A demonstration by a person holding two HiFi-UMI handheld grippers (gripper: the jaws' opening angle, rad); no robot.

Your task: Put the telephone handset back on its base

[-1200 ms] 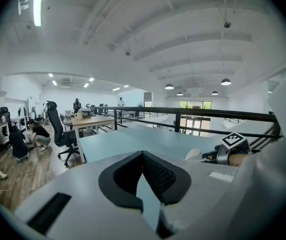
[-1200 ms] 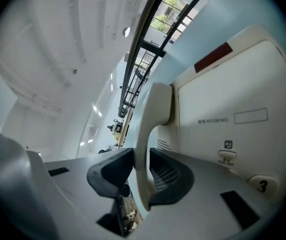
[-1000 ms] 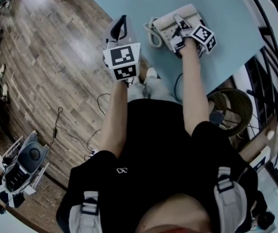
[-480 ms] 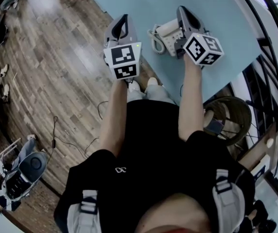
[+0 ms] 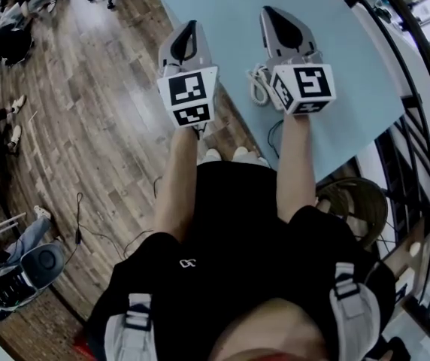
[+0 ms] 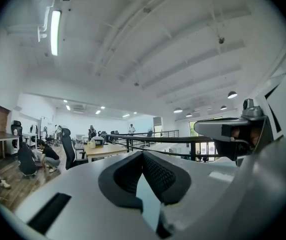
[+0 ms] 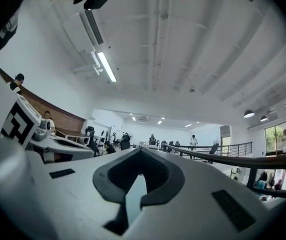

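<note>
Jaws on the left gripper (image 5: 187, 42) are pressed together with nothing between them. Its view looks up at ceiling and office. We hold it in the air over the left edge of the desk (image 5: 222, 6), much as a second ago, only tipped a little higher.

Just right of it the coiled cord (image 5: 258, 85) of the phone shows on the desk, close to the near edge. The rest of the phone, handset included, is hidden under the right gripper (image 5: 281, 22), so we cannot check from here how the handset sits.

The right gripper is where the change lies. A second ago it was down on the phone. Half a second ago it had lifted clear, and the phone lay in plain view with a pale handset along its left side. Now it is raised level with the left gripper, pointing up and away, its jaws closed on nothing. Its view shows only ceiling and railing, no phone.

We read that as the handset let go and the hand withdrawn. The placing looks finished, with both grippers empty above the desk. We would still want a clear look at the base to confirm the handset is seated.
</note>
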